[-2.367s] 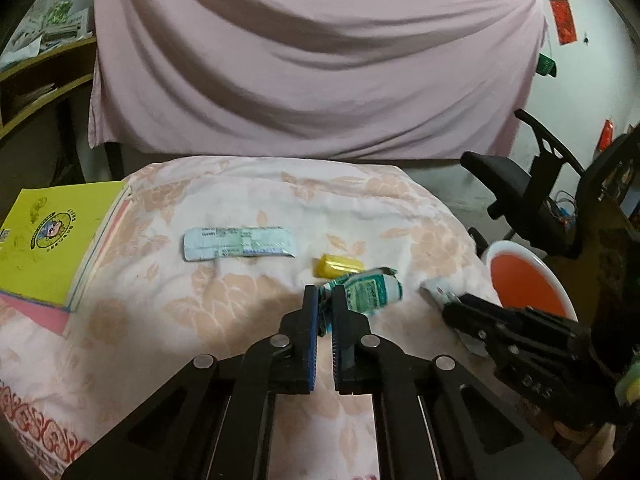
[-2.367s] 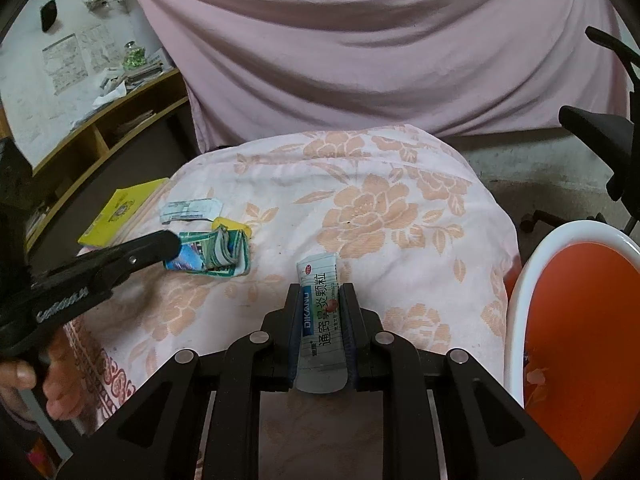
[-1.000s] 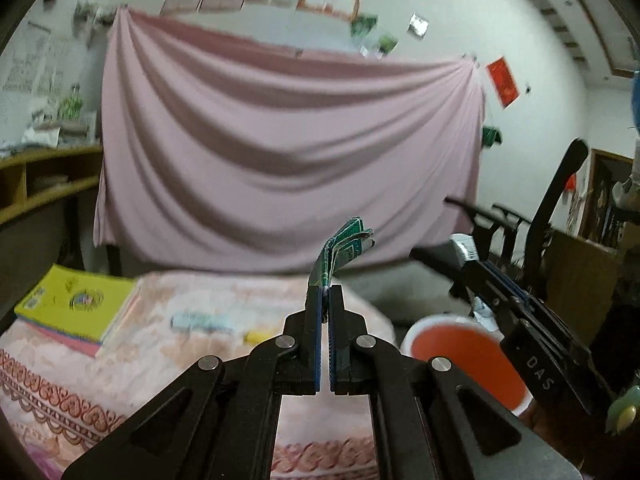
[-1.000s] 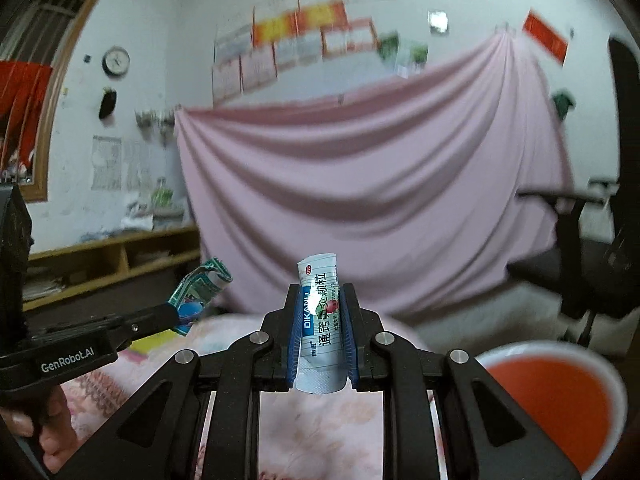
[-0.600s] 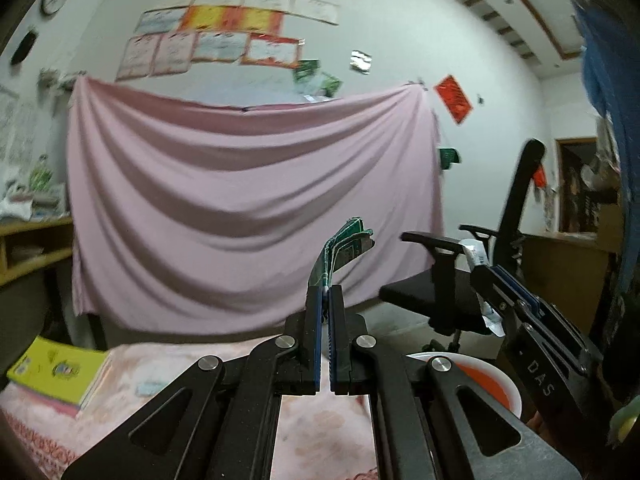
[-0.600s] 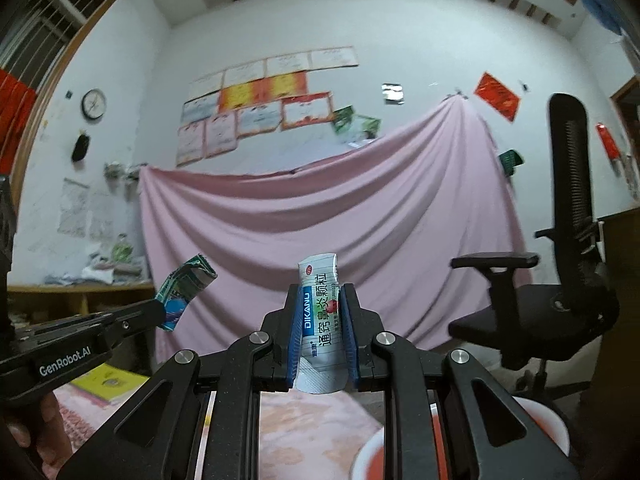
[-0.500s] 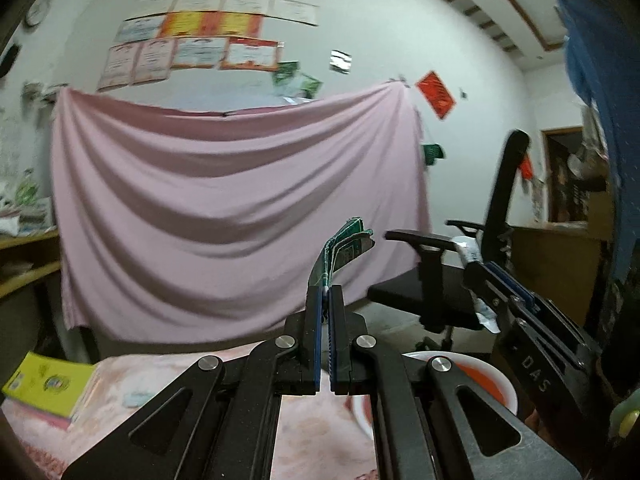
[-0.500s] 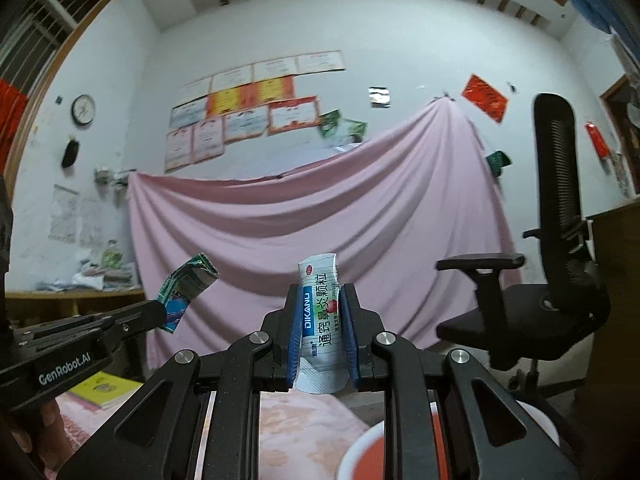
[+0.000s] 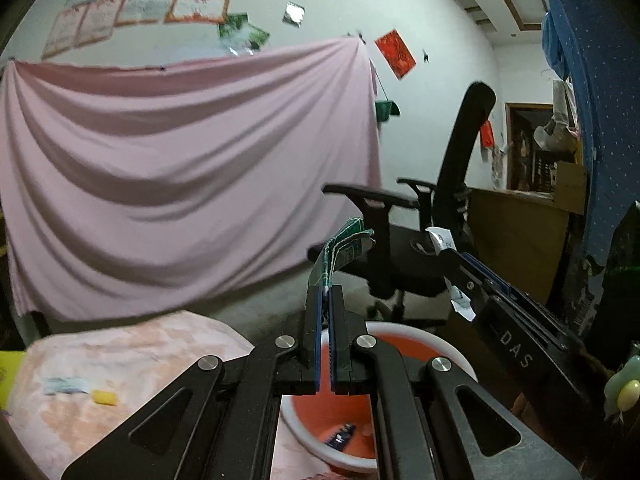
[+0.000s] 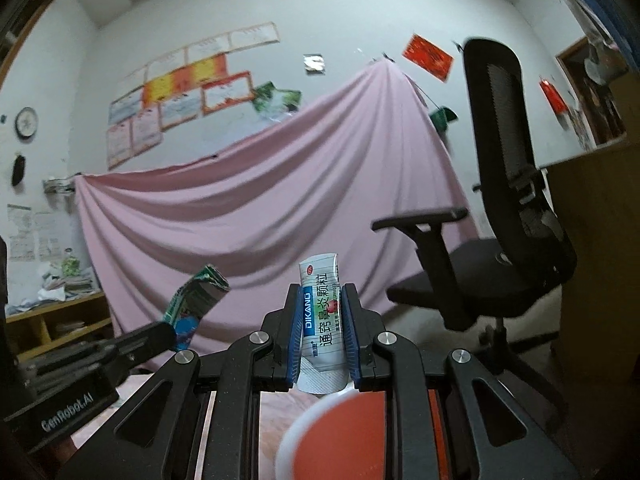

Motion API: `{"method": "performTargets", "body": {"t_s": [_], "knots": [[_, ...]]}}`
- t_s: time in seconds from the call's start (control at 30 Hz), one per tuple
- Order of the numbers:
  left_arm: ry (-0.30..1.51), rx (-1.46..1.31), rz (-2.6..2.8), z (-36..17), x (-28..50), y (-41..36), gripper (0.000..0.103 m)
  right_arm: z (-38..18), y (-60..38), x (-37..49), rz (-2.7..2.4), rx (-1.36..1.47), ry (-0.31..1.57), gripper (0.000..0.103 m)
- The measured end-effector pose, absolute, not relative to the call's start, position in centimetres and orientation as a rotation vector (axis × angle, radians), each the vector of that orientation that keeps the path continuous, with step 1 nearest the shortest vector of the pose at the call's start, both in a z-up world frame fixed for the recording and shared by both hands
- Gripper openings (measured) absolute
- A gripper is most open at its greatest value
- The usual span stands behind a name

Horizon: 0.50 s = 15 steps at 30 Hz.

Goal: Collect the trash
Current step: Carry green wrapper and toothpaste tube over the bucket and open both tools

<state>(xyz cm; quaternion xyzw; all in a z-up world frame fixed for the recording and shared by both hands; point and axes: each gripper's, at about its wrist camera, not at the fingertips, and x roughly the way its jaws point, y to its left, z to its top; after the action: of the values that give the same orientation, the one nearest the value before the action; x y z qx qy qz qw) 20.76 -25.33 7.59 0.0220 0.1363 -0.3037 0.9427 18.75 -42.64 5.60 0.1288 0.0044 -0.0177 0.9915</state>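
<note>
My left gripper is shut on a crumpled green wrapper and holds it up in the air above the orange bin with a white rim. My right gripper is shut on a white and green sachet with Chinese print, just above the same bin. The right gripper also shows in the left wrist view, to the right. The left gripper with its wrapper shows at the left of the right wrist view. A small dark scrap lies in the bin.
A table with a floral cloth is at lower left, with a pale wrapper and a yellow piece on it. A black office chair stands behind the bin. A pink sheet hangs on the wall.
Both grippers have swung from the table toward the bin with their wrappers held. The bin now sits right below both of them.
</note>
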Motion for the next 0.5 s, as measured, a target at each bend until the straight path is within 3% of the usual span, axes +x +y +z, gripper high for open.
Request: {"method": "performTargets", "body": {"t_s": [0.37,0.5], "knots": [[0.49,-0.004,-0.676,6.1,23.7,-27.7,0.002,4.0,-44.8,20.4,-0.073,0.32,0.132,0.019],[0.561,-0.032,-0.665,5.7,24.9,-27.8,0.007,3.5,-45.3,21.0,-0.079,0.348,0.178,0.02]]}}
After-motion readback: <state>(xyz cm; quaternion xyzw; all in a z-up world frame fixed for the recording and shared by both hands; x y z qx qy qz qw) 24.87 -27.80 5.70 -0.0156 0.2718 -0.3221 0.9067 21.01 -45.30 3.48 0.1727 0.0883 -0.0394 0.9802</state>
